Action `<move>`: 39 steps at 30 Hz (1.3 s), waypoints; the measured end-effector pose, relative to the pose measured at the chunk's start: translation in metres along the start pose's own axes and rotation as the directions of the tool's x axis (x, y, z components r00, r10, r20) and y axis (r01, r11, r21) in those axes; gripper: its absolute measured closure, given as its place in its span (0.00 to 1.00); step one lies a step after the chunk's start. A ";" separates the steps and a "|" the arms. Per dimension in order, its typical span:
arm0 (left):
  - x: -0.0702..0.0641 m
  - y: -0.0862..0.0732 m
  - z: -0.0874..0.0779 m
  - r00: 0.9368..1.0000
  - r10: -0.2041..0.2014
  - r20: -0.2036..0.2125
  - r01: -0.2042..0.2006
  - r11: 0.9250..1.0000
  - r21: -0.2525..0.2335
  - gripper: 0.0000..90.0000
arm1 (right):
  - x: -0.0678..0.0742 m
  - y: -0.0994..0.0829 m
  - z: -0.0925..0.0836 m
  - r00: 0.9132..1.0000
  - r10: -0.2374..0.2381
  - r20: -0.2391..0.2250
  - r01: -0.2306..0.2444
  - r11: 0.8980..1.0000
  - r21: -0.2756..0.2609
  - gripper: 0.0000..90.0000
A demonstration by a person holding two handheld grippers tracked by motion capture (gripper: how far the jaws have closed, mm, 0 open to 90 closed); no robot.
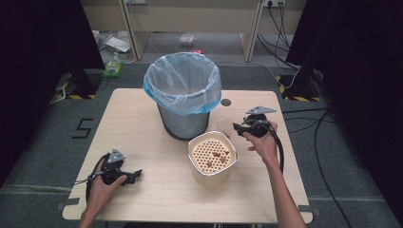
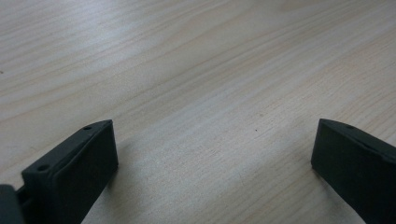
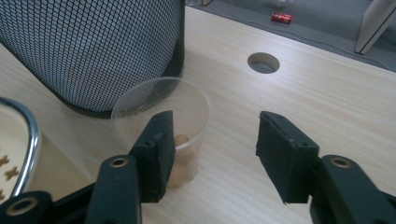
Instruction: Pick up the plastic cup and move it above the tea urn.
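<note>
A clear plastic cup, holding a few tan pieces at its bottom, stands on the wooden bench beside a mesh bin lined with a pale blue bag. The right hand-held gripper hovers at the cup, jaws apart. Nearby sits a cream container with a perforated insert. The left hand-held gripper rests low over bare bench, jaws wide apart.
</note>
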State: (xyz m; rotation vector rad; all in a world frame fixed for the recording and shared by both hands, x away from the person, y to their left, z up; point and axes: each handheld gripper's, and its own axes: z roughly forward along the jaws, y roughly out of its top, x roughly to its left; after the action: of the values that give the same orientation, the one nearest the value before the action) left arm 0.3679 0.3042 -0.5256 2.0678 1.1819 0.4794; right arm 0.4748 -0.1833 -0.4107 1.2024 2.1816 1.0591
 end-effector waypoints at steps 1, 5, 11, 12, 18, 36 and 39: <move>0.000 0.000 0.000 1.000 0.000 0.000 0.000 1.000 0.000 0.00 | 0.000 0.002 0.003 1.000 -0.001 -0.002 0.001 1.000 0.006 0.55; 0.000 0.000 0.000 1.000 0.000 0.000 0.000 1.000 0.000 0.00 | 0.002 0.008 0.014 1.000 -0.009 -0.009 0.009 1.000 0.026 0.58; 0.000 0.000 0.000 1.000 0.000 0.000 0.000 1.000 0.000 0.00 | 0.004 0.014 0.028 1.000 -0.014 -0.021 0.015 0.997 0.071 0.62; 0.000 0.000 0.000 1.000 0.000 0.000 0.000 1.000 0.000 0.00 | 0.004 0.014 0.028 1.000 -0.014 -0.021 0.015 0.997 0.071 0.62; 0.000 0.000 0.000 1.000 0.000 0.000 0.000 1.000 0.000 0.00 | 0.003 0.018 0.045 0.999 -0.036 -0.013 0.037 0.989 0.142 0.71; 0.000 0.000 0.000 1.000 0.000 0.000 0.000 1.000 0.000 0.00 | 0.009 0.011 0.048 0.988 -0.151 -0.033 0.154 0.974 0.165 0.97; 0.000 0.000 0.000 1.000 0.000 0.000 0.000 1.000 0.000 0.00 | 0.006 0.009 0.038 0.989 -0.147 -0.011 0.148 0.983 0.113 0.97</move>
State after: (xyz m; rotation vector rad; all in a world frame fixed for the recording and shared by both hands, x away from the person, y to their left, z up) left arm 0.3679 0.3042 -0.5256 2.0678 1.1822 0.4798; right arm 0.5015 -0.1594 -0.4270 1.0674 2.3206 0.8867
